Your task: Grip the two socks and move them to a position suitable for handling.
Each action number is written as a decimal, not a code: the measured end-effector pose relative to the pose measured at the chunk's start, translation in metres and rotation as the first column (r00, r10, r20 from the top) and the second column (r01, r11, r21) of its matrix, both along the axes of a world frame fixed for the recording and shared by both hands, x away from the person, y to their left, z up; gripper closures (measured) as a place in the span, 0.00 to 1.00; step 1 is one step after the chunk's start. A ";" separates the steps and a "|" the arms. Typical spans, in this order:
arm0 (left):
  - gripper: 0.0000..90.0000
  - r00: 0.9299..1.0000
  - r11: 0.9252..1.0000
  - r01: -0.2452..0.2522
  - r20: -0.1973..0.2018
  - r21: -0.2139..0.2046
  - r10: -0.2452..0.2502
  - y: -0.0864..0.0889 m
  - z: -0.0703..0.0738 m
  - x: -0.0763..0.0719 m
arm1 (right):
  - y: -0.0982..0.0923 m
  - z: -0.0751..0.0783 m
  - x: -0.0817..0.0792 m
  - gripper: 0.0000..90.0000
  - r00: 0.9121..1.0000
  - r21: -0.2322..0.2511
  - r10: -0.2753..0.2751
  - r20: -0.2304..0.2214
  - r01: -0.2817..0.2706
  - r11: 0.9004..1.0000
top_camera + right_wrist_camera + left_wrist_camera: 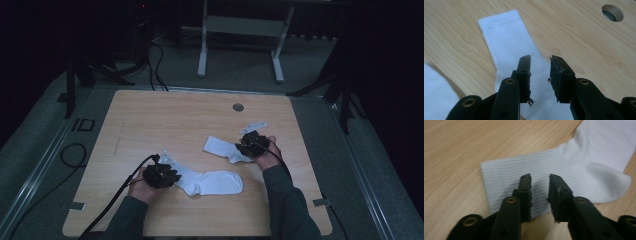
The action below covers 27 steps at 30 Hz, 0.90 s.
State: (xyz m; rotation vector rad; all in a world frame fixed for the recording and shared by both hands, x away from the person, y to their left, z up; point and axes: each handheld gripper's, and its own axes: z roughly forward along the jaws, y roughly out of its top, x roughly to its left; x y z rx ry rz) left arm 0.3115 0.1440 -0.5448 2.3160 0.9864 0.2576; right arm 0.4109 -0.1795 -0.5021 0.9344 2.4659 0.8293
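Two white socks lie flat on the wooden table (pixel 165 115). The near sock (pixel 212 182) has its ribbed cuff (pixel 506 172) under my left gripper (pixel 167 175), whose jaws (pixel 540 178) stand a little apart just above the cuff's edge, with no fabric pinched between them. The far sock (pixel 220 147) stretches away from my right gripper (pixel 250 145). Those jaws (pixel 540 60) are also apart, hovering over the sock's leg (pixel 504 37) with nothing held. A corner of the near sock (pixel 436 95) appears at the lower left of the right gripper view.
A round cable hole (pixel 238 107) sits in the tabletop near its far edge, also seen past the right jaws (pixel 612 12). Black cables trail off the table's left side. A white desk frame (pixel 240 30) stands on the floor beyond the table.
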 end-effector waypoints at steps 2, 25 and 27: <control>0.91 1.000 1.000 -0.005 0.000 -0.006 0.005 -0.001 -0.001 0.000 | 0.002 0.001 0.000 0.77 1.000 -0.001 0.005 0.003 -0.005 1.000; 0.81 1.000 0.998 0.026 0.008 -0.062 -0.026 -0.004 0.008 -0.008 | 0.014 0.001 0.005 0.70 0.999 0.007 0.046 -0.015 -0.046 0.999; 0.81 1.000 0.998 0.021 0.014 -0.063 -0.020 -0.002 0.009 -0.007 | 0.017 0.000 0.006 0.69 0.998 0.004 0.057 -0.017 -0.057 0.998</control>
